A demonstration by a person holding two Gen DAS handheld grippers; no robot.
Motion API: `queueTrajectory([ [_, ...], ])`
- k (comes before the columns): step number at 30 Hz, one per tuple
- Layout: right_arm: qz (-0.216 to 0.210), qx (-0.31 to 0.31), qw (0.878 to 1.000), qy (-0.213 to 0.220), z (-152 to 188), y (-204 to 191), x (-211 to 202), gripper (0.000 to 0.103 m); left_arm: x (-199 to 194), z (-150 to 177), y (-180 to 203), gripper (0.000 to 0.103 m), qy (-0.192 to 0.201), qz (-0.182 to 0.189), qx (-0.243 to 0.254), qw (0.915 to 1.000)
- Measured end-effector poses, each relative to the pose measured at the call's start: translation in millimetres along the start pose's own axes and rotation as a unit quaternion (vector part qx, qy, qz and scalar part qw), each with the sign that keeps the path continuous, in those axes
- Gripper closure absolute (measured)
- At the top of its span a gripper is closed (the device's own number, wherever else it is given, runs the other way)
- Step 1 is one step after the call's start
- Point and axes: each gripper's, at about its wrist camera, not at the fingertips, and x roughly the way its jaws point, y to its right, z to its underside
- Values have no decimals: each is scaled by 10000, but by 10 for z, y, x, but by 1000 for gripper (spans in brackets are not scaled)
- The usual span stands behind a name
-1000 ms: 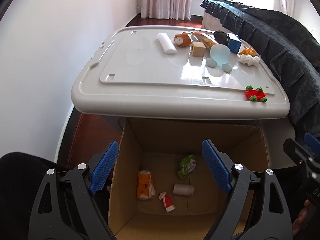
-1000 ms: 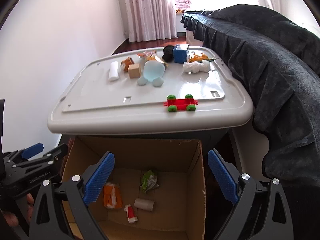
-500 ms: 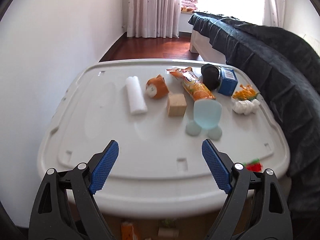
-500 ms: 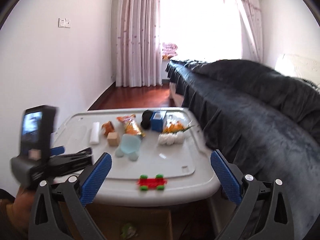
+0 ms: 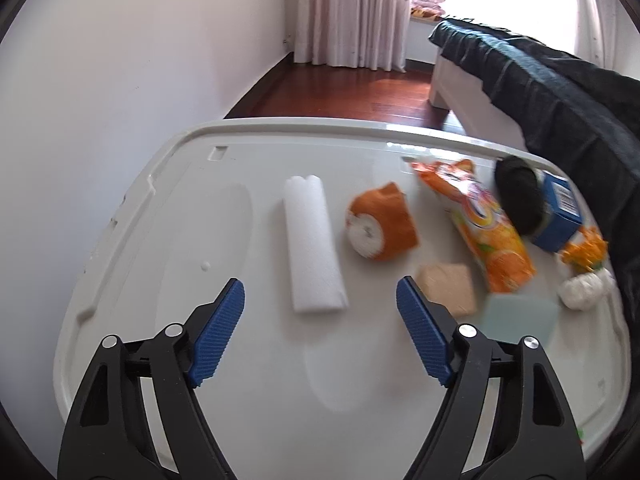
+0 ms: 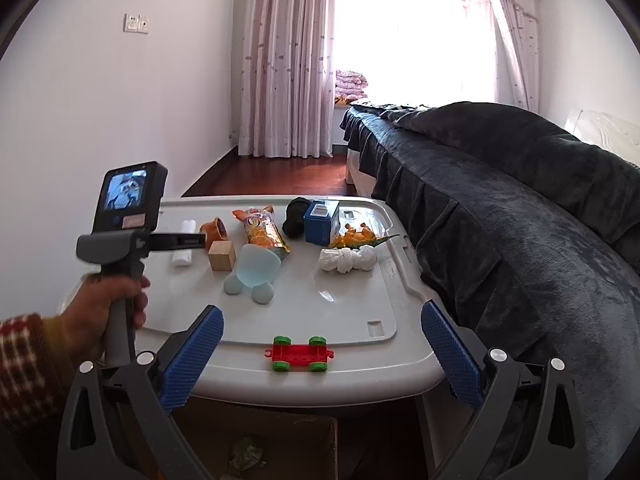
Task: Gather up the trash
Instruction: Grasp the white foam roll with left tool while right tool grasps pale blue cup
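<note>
My left gripper [image 5: 320,320] is open and empty, low over the white bin lid [image 5: 200,208]. Just ahead of it lies a white foam strip [image 5: 314,246]. An orange crumpled wrapper [image 5: 380,222], an orange snack bag [image 5: 480,224] and a wooden block [image 5: 448,288] lie to the right. My right gripper [image 6: 320,354] is open and empty at the lid's near edge [image 6: 320,384], above the cardboard box [image 6: 260,440]. The left gripper's handle [image 6: 120,240] shows at left in the right wrist view. A white crumpled tissue [image 6: 347,261] lies on the lid.
A red toy car [image 6: 299,354], a blue carton [image 6: 320,222], a black round object [image 6: 296,218], an orange toy dinosaur [image 6: 356,237] and a pale blue cup [image 6: 256,270] are on the lid. A dark-covered bed [image 6: 520,208] runs along the right. A white wall is at left.
Both grippers rose from over the cardboard box to lid height. The left one moved forward over the lid toward the foam strip. Both stayed open.
</note>
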Motion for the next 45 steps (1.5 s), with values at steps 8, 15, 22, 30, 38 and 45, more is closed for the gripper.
queueTrajectory([
  [8,1,-80,10000,16,5,-17,39,5,425,-135,-67,33,-230,-262,29,9994],
  [15,89,45,9999,-49,-4,71,90,6,554,-82,-115,86,-342,-209,44,9992],
  [22,-123,151,9994,-293,-128,40,320,5,394,81,-210,93,-272,-255,92,9993],
  [30,-390,79,9981,-467,-498,-396,1147,6,-137,171,-334,93,181,-70,112,9997],
  [38,-224,21,9947,-1007,-584,-753,1975,9,-402,338,-336,93,387,153,329,9986],
  [45,26,-52,9909,-1347,-513,-853,2348,10,-454,376,-403,93,397,298,290,9983],
])
